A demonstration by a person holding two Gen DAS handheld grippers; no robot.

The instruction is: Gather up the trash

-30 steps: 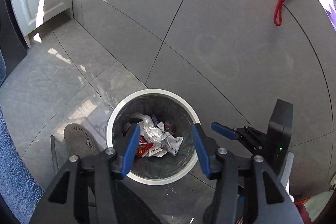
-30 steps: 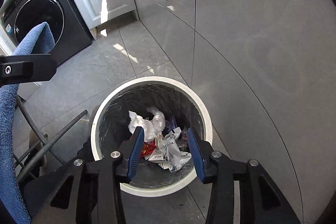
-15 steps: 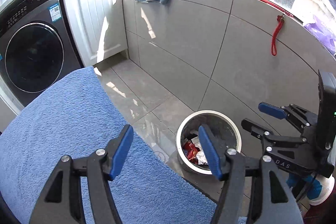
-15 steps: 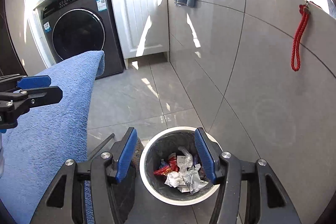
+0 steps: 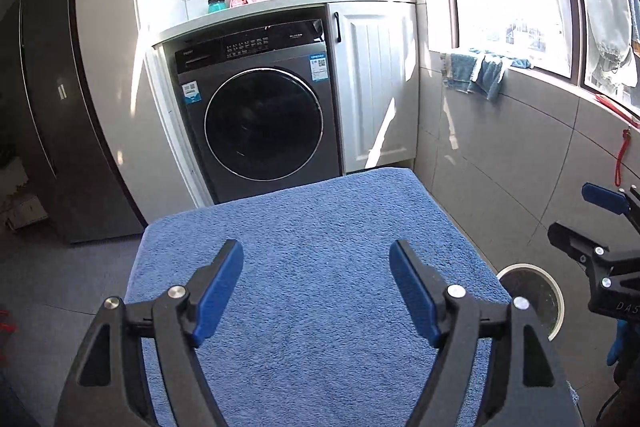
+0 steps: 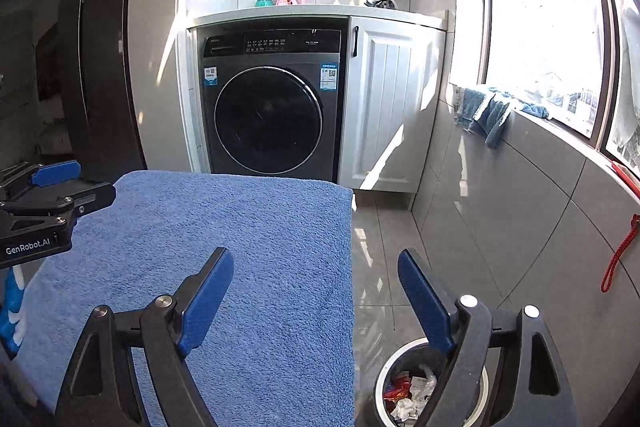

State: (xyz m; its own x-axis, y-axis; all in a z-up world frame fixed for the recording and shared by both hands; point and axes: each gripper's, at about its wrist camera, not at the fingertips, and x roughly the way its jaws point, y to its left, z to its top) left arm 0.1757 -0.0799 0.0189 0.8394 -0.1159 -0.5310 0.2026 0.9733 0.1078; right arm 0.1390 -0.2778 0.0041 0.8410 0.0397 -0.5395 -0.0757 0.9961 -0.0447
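A round trash bin with a white rim stands on the floor beside the table, with crumpled wrappers inside; it also shows in the left wrist view. My left gripper is open and empty above a table covered with a blue towel. My right gripper is open and empty, over the towel's right edge and above the bin. Each gripper shows at the edge of the other's view, the right gripper and the left gripper.
A dark washing machine and a white cabinet door stand behind the table. A grey tiled wall with a window, blue cloths and a red cord runs along the right. A dark fridge is at left.
Both grippers have risen and tilted up from looking down into the bin. The towel-covered table and the washing machine have come into view, and the bin has dropped to the lower right.
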